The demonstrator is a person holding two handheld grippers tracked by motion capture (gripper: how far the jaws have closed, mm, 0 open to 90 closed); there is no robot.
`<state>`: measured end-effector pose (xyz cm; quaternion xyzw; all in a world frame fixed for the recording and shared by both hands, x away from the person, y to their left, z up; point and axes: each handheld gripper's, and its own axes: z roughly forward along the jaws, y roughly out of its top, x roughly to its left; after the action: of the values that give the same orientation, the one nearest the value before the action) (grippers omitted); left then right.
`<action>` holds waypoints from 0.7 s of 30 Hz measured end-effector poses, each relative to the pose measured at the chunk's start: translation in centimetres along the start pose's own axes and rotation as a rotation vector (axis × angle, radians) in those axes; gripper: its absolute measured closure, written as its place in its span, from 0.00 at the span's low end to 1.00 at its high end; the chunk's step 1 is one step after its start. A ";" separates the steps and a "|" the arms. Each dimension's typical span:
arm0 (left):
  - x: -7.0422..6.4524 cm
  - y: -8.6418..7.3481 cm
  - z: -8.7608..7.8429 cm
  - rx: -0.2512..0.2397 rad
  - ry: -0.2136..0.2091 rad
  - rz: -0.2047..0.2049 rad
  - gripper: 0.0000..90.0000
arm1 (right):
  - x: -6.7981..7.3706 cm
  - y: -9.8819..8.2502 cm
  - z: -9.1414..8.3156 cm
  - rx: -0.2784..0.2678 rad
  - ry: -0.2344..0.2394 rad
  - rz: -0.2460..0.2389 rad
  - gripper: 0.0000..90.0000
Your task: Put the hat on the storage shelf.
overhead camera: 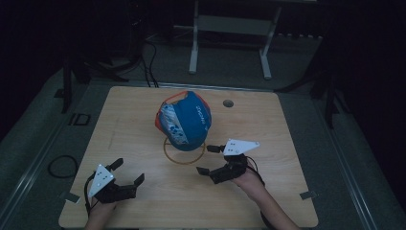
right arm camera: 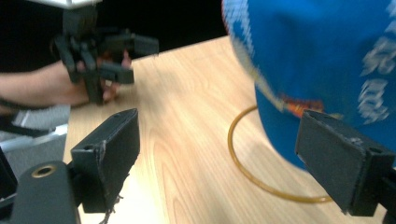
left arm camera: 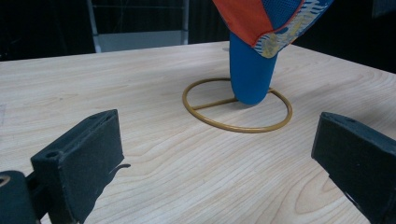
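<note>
Wooden table point(overhead camera: 143, 120) in a dark room carries a blue cap point(overhead camera: 184, 120) perched on a gold wire stand point(overhead camera: 184, 152), just ahead of the empty, wide-jawed right gripper point(overhead camera: 209, 159); hanging appears complete, so the next move is probably withdrawal without snagging the brim, left gripper point(overhead camera: 128, 171) wide too.

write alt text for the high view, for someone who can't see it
A blue and orange cap sits on a stand with a gold wire ring base in the middle of a wooden table. A person's two hands hold open tools near the table's front edge: the left tool rests away from the cap, while the right tool is close beside the ring.
</note>
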<state>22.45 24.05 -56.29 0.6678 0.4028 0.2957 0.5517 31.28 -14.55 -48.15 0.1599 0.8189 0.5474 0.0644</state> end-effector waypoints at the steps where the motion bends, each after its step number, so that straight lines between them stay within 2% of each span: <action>1: 0.0 0.0 0.0 0.000 0.000 0.000 0.03 | 0.0 -0.4 0.1 0.006 0.002 -0.007 0.15; 12: 0.1 -0.1 0.2 0.009 0.002 0.012 0.03 | 0.1 -4.9 1.0 0.078 0.001 -0.009 0.16; 21: 0.2 -0.3 0.2 0.020 -0.005 0.012 0.03 | -0.9 -7.3 -0.1 0.088 -0.032 0.012 0.16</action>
<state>22.69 24.13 -56.65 0.6764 0.4003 0.2933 0.5443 30.67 -17.47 -54.82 0.1765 0.8401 0.5085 0.0671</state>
